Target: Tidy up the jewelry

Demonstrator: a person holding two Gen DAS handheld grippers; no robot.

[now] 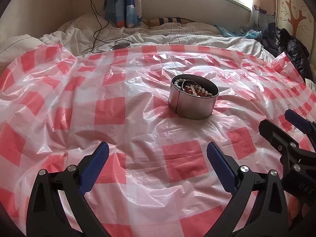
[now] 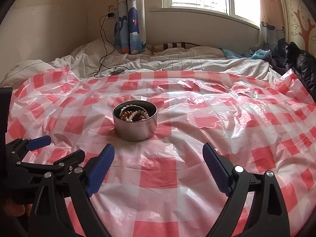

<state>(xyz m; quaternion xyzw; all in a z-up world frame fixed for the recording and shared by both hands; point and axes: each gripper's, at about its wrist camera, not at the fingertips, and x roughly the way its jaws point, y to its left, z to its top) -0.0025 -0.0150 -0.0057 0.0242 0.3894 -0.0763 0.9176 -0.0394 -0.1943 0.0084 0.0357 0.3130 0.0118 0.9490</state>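
Observation:
A round silver tin (image 1: pixel 192 106) stands on the red-and-white checked plastic sheet (image 1: pixel 110 108). It holds bead bracelets (image 1: pixel 197 91), amber and white; it also shows in the right wrist view (image 2: pixel 135 128), with the bracelets (image 2: pixel 136 115) inside. My left gripper (image 1: pixel 158 152) is open and empty, short of the tin and a little to its left. My right gripper (image 2: pixel 159 154) is open and empty, short of the tin and to its right. The right gripper shows at the left view's right edge (image 1: pixel 276 122), and the left gripper at the right view's left edge (image 2: pixel 59 148).
The sheet covers a bed with rumpled white bedding (image 2: pixel 177 63) behind it. A black cable (image 2: pixel 104 45) runs from a wall socket to a round flat device (image 2: pixel 116 72) at the sheet's far edge. Dark clothing (image 2: pixel 298 63) is piled at the far right. Curtains and a window are behind.

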